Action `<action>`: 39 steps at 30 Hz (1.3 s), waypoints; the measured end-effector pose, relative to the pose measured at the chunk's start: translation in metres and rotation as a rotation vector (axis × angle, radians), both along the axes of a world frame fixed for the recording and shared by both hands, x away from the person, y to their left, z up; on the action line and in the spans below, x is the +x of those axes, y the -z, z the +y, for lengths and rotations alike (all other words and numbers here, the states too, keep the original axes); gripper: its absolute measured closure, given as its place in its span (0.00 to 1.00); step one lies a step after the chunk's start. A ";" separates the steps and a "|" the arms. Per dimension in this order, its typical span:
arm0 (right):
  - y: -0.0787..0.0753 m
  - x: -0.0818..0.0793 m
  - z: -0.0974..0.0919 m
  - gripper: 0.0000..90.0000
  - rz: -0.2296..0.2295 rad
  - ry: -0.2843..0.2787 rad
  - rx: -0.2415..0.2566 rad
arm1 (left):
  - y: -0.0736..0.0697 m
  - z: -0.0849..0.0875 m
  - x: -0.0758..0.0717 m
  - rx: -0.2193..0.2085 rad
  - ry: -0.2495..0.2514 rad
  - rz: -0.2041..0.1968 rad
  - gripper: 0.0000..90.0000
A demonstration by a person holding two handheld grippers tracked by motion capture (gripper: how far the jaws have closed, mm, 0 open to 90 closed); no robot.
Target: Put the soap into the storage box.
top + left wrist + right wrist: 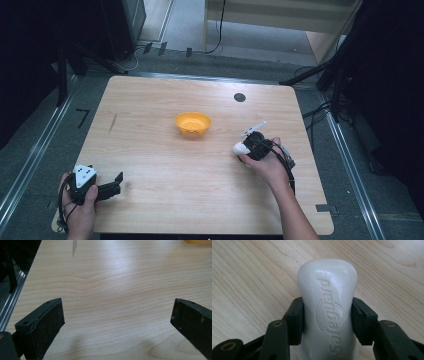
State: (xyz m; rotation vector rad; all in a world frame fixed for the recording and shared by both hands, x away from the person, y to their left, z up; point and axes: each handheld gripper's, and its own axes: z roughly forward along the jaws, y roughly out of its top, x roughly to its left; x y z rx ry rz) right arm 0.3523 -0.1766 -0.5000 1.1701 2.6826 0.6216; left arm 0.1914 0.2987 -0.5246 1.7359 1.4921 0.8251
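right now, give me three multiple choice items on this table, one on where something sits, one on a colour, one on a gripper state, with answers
1. Where is the bowl on the table?
A. near the middle
B. at the near left corner
C. between the left gripper's jaws

2. What colour is the bowl?
A. blue
B. orange-yellow
C. black

3. How is the right gripper?
A. open over bare wood
B. shut on the bowl
C. shut on the white soap bar

Answers: 1 A, the high view shows it near the centre, apart from both grippers. 2 B, it is orange-yellow in the high view. 3 C, the right gripper view shows both pads pressed to the bar's sides.
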 end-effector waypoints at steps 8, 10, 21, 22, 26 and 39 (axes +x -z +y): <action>-0.008 0.003 0.002 0.57 0.004 -0.014 -0.003 | 0.000 0.000 0.000 -0.004 0.000 -0.001 0.00; -0.010 0.004 0.003 0.57 0.005 -0.020 -0.006 | 0.000 0.000 0.000 -0.003 0.000 0.000 0.00; -0.021 0.008 0.009 0.57 -0.010 -0.077 -0.023 | 0.000 0.000 0.000 -0.004 0.003 0.000 0.00; -0.024 0.009 0.011 0.57 -0.015 -0.081 -0.027 | 0.000 0.000 0.000 -0.005 0.004 0.001 0.00; -0.026 0.011 0.011 0.57 -0.017 -0.090 -0.013 | 0.000 0.001 0.000 -0.006 0.005 0.002 0.00; -0.037 0.024 0.023 0.57 -0.011 -0.156 0.031 | 0.000 0.000 0.000 -0.004 0.009 0.004 0.00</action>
